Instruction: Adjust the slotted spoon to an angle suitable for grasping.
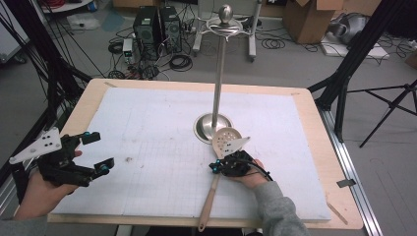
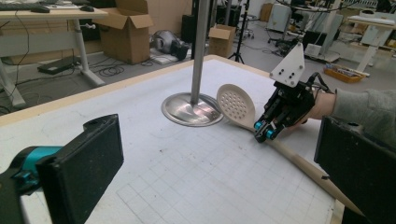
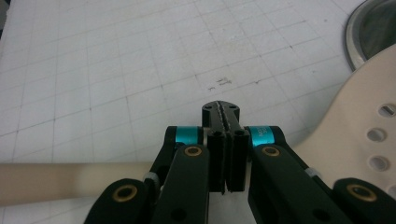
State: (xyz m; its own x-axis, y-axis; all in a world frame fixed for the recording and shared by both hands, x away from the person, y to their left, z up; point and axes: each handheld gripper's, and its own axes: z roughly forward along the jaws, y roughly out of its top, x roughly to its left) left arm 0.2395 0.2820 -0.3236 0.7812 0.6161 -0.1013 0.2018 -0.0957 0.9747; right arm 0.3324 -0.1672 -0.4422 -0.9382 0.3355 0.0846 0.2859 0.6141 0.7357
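A person's right gripper (image 1: 215, 167) sits over the neck of a slotted spoon (image 1: 226, 138) on the tabletop (image 1: 162, 147), jaws pressed together w/ no visible gap in the right gripper view (image 3: 226, 114); whether they pinch the spoon or merely rest shut on top of it can't be told from these frames, since the handle passes under the gripper body and the contact point is hidden. The spoon lies flat, pale perforated bowl (image 2: 236, 103) just beside the round steel base of the utensil stand (image 1: 212, 127), wooden handle (image 1: 208, 204) running back toward the person's edge of the tabletop and slightly over it. The stand's pole rises upright to a hook ring and ball finial (image 1: 225, 22) at the top. The left gripper (image 1: 96, 153) hangs well apart at the left side, jaws wide open, nothing between them (image 2: 210, 158). Judged step: the pick-up of the spoon at its neck, prob. the start of hanging it on the stand. Next move, as a judgement: confirm a firm hold on the neck, lift the spoon clear of the tabletop w/o knocking the stand's base, then raise it toward the hook ring; the long handle will swing, so a slow lift is called for, and the idle left gripper could steady the handle end if needed.
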